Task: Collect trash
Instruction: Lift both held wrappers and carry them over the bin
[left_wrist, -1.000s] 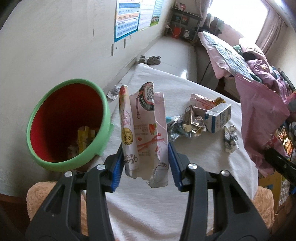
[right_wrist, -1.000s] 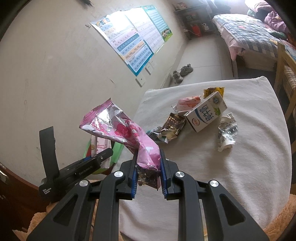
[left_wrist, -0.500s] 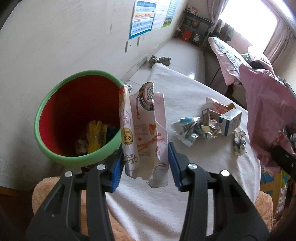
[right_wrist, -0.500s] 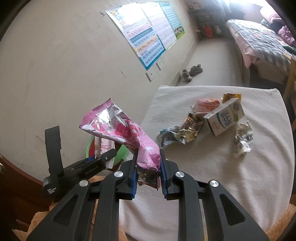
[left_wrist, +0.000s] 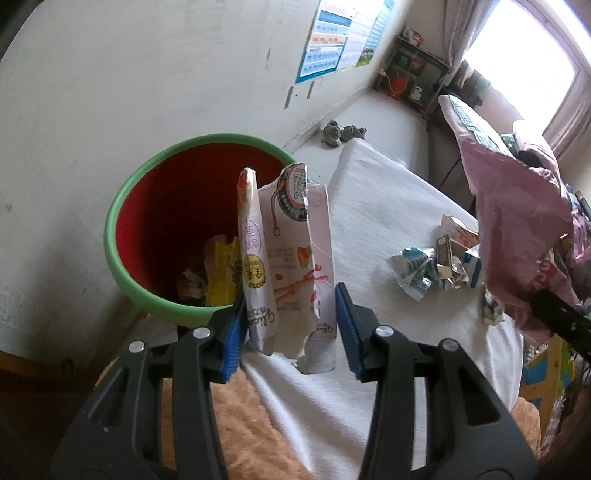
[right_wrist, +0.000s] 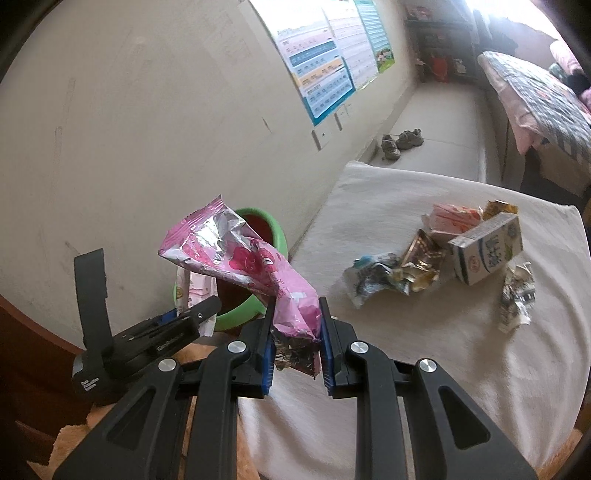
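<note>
Left gripper clamps pale wrapper (right gripper — pink wrapper).

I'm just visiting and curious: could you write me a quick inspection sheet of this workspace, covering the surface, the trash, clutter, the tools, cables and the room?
Surface: table under a white cloth.
Job's things: green bin with a red inside, some trash already in it; milk carton and crumpled wrappers lie on the cloth.
Clutter: nothing seen beyond the trash.
Grippers: left tool shut on a pale snack box; right tool shut on a pink wrapper.
Cables: nothing seen.
Surroundings: posters on the wall, shoes on the floor, bed.
</note>
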